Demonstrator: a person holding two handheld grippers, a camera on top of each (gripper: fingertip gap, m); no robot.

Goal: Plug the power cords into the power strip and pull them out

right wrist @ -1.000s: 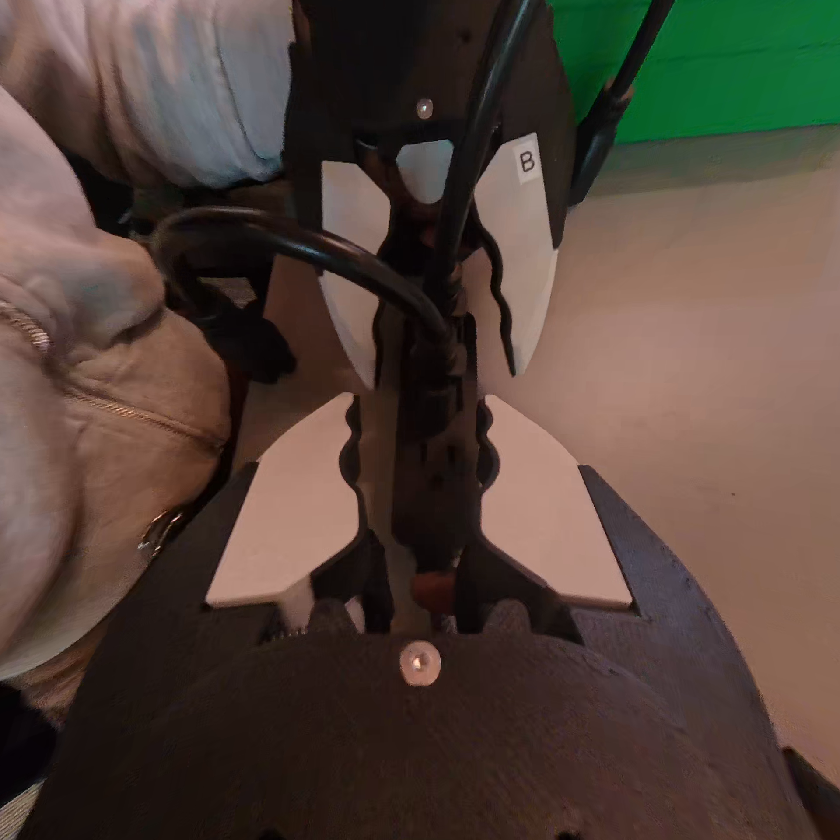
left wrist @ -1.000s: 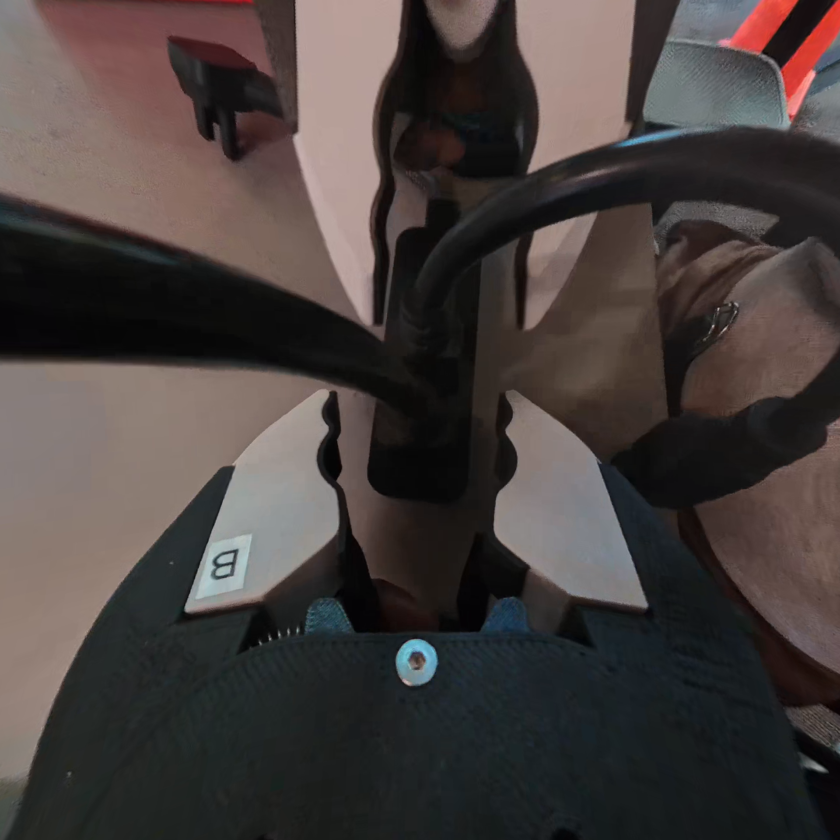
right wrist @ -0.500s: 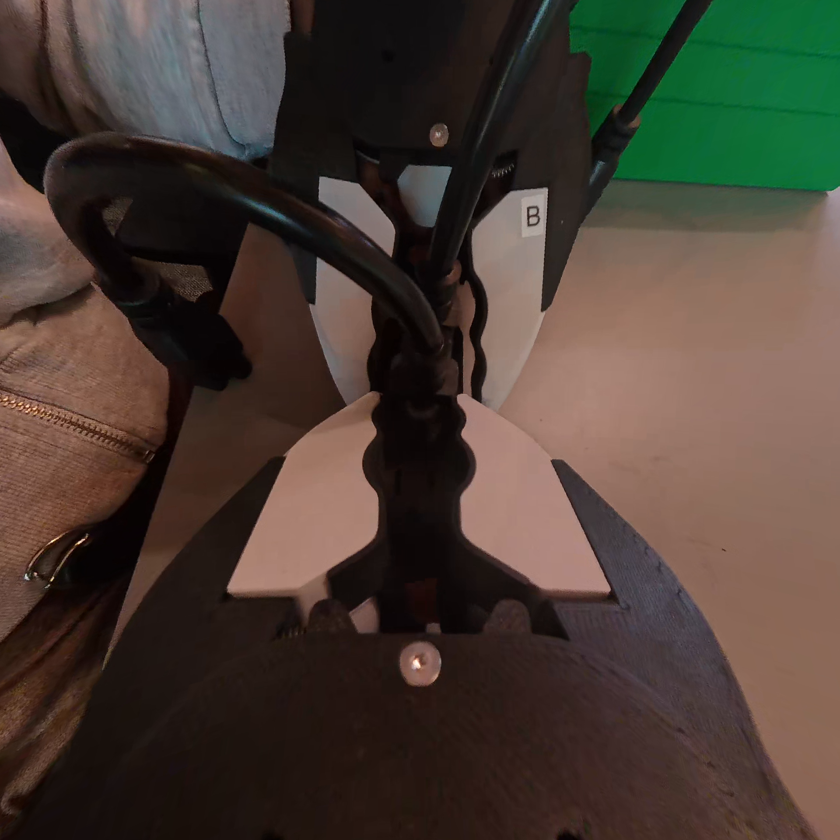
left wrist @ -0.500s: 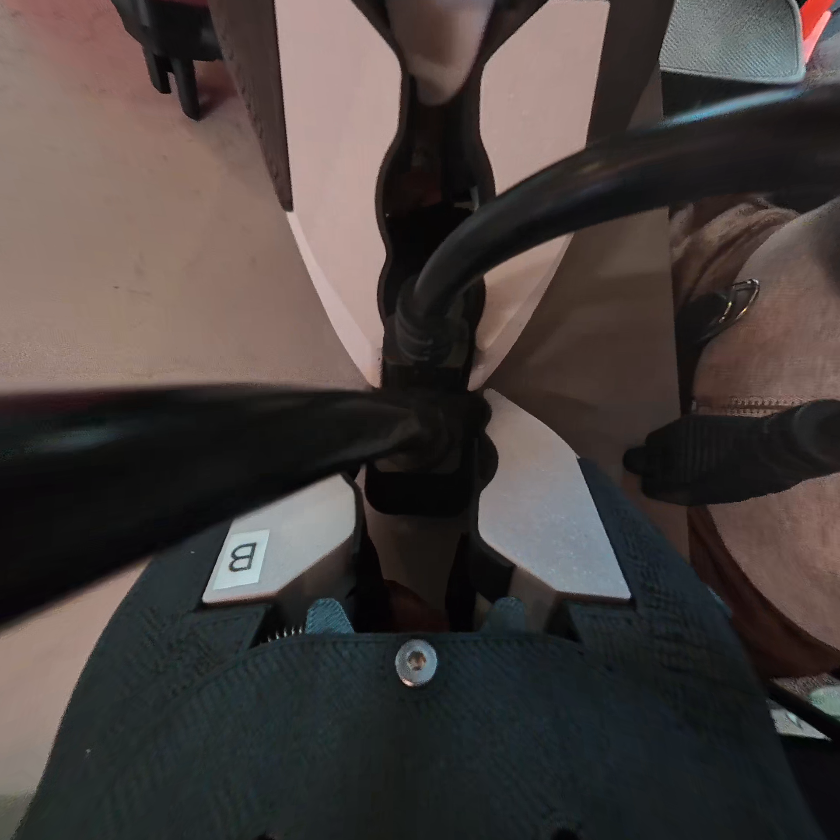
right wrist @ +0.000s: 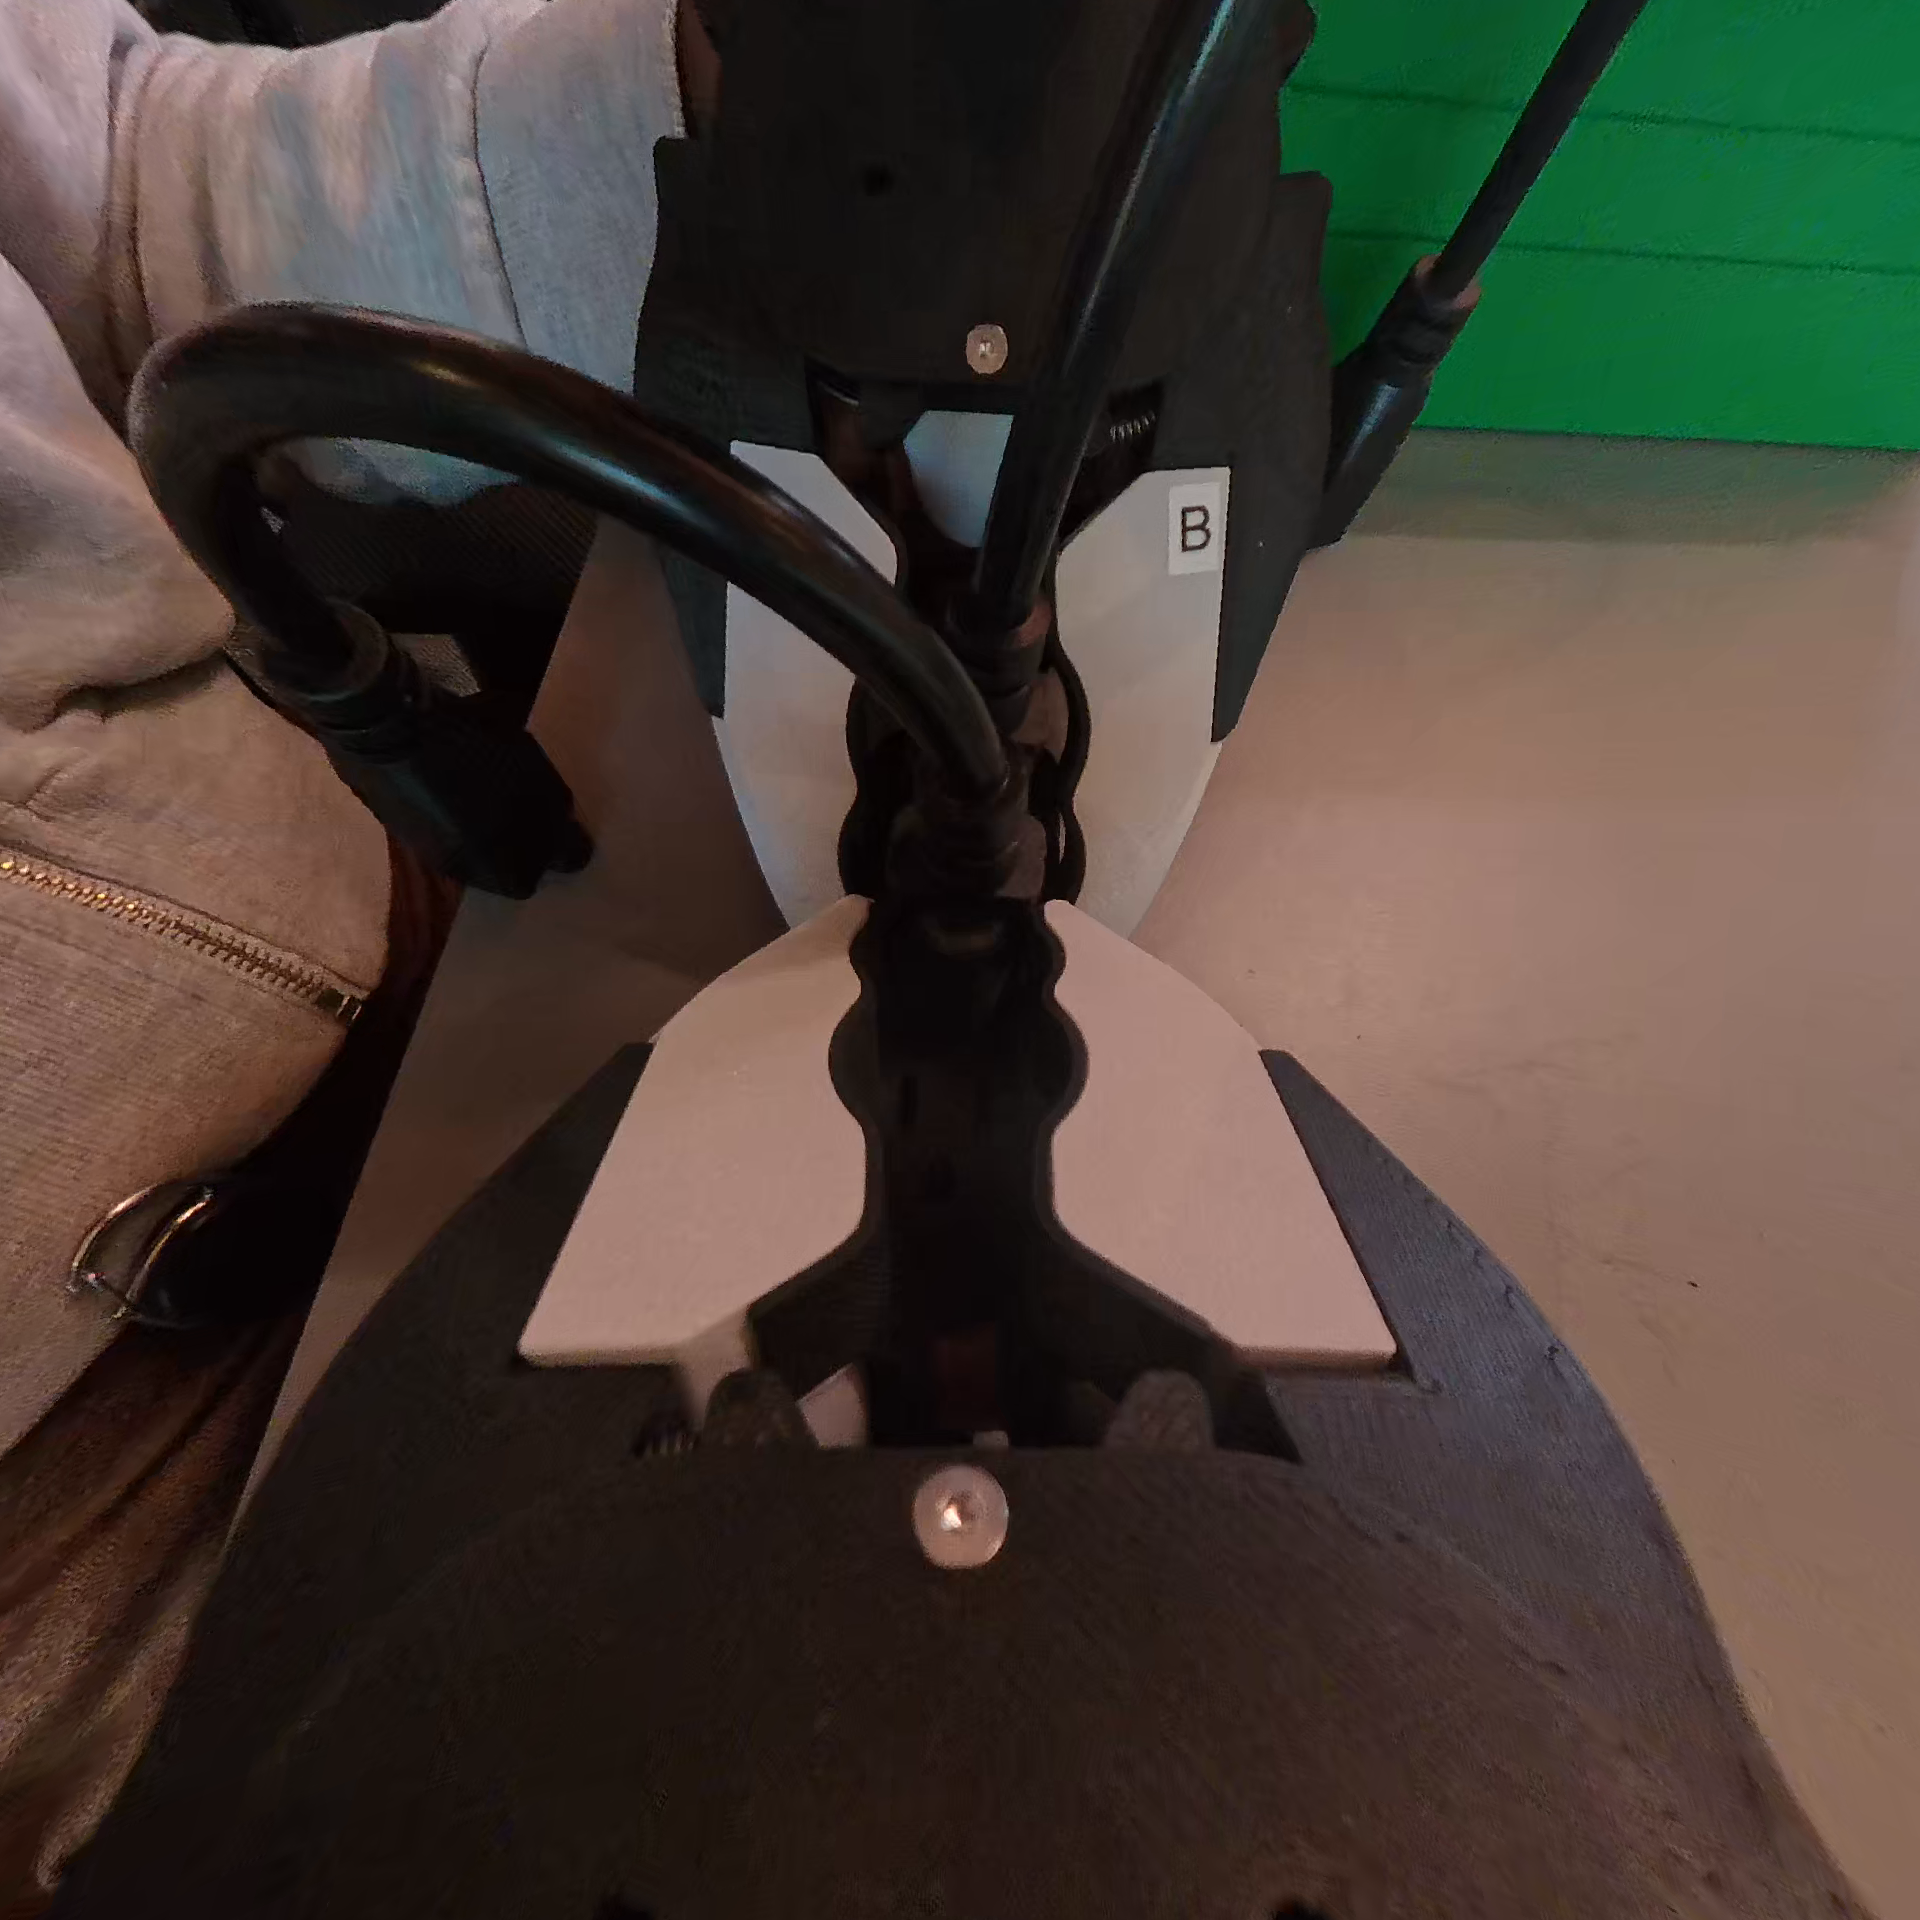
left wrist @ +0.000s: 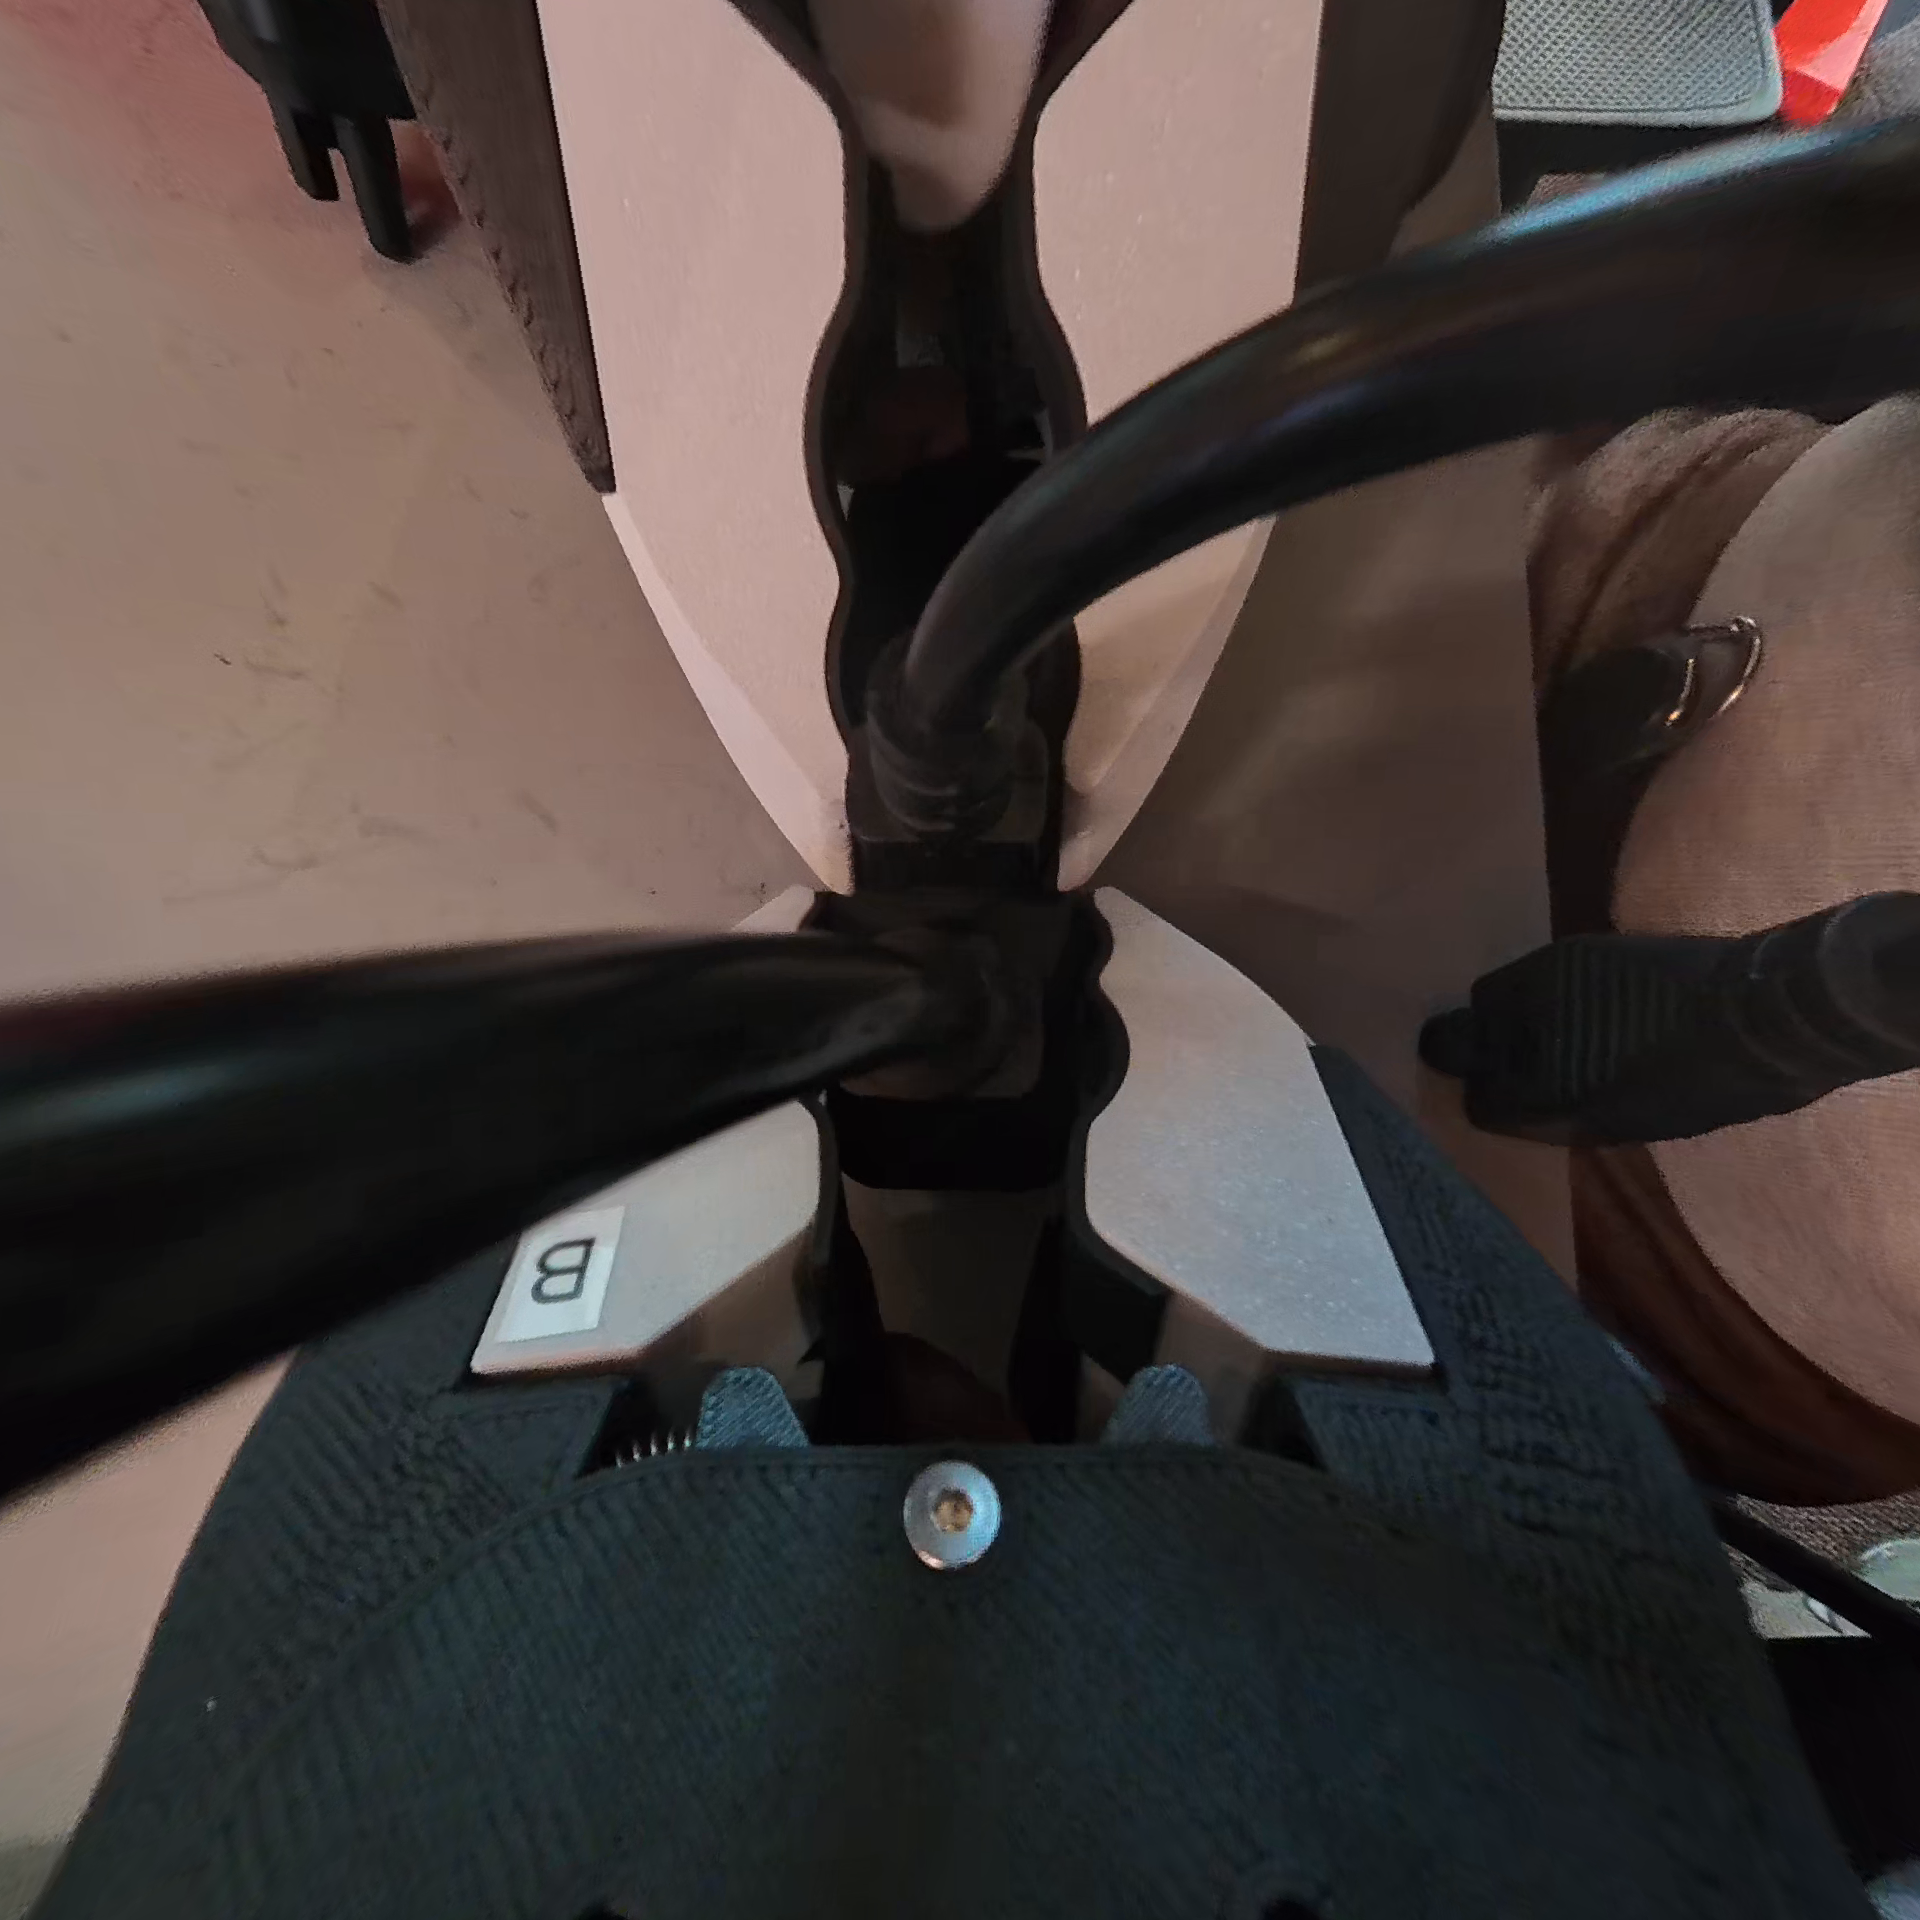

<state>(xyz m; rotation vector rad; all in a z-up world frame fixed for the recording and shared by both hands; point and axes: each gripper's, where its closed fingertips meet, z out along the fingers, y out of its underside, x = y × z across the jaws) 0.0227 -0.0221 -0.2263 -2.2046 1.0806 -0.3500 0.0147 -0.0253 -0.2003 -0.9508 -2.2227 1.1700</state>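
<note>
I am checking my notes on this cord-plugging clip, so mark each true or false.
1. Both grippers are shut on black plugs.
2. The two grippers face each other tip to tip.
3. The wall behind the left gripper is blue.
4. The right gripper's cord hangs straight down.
1. True: the left gripper and the right gripper each clamp a black plug.
2. True: their fingertips nearly meet.
3. False: the wall is green.
4. False: the cord arches up and loops over toward the person's sleeve.
</note>
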